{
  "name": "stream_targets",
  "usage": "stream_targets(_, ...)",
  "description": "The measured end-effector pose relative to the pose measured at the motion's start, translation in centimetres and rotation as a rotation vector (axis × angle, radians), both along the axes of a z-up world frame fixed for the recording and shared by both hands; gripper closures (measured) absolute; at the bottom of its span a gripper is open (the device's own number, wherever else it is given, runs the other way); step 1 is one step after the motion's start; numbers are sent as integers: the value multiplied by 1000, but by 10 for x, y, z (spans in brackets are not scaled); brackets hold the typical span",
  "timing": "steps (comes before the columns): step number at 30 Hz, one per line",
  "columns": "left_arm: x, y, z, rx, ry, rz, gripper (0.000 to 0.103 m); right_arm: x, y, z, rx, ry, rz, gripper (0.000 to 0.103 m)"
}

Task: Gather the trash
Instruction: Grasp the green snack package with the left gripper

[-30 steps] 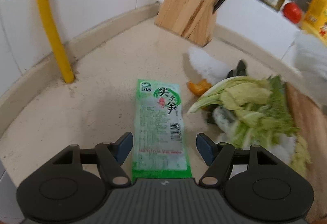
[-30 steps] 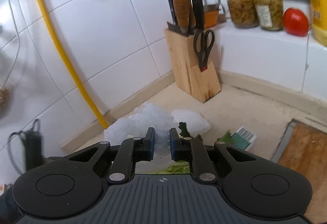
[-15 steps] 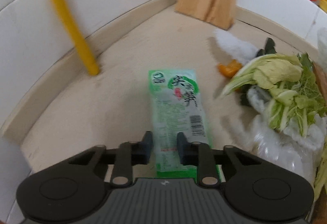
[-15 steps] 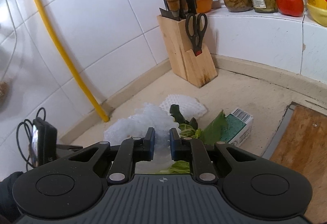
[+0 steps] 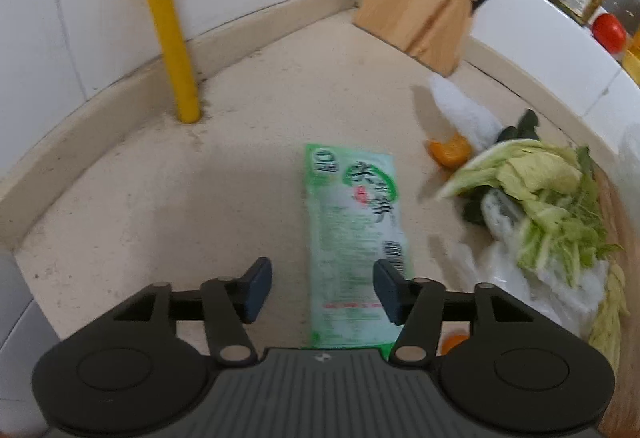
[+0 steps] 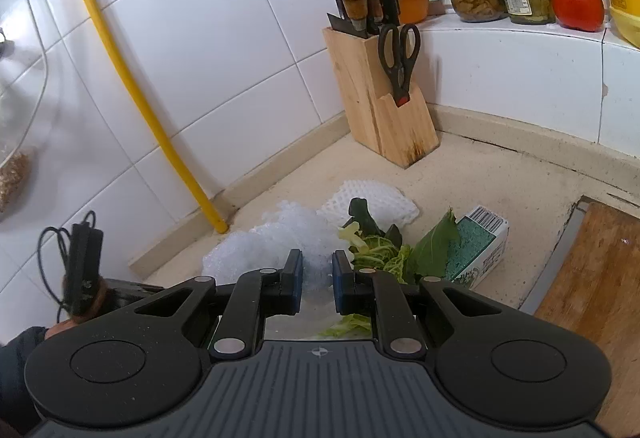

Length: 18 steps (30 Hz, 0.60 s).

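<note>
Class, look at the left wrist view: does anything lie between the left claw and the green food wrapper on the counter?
Nothing visible does. The green wrapper lies flat on the counter, its near end between the opening fingers of the left claw. The vegetable scraps sit off to its right.

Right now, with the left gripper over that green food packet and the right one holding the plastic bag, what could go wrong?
1. The green packet lies flat on the counter. The left gripper is opening, its right finger over the packet's edge, so a close may pinch only film and slip.
2. The right gripper grips just a fold of the clear plastic bag; cabbage scraps could spill if it tilts.
</note>
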State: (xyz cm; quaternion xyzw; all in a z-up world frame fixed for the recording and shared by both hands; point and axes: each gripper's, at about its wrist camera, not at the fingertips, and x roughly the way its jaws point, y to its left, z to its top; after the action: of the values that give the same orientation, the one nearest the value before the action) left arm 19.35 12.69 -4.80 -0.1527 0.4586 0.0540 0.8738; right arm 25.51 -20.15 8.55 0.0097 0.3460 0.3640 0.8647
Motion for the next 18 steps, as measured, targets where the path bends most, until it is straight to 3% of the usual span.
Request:
stream_targets(5,2,2,-4,-168,-44,-30,51,5,-4,-4,3,15,-7,83)
stream_targets(10,16,-1,-18,-419,-63,-80,58,8,-10,-6,18,32,-23,83)
stream_targets(18,16,-2,-7,-548,-129,-148,60,11,-18,-3,33,31,-49,83)
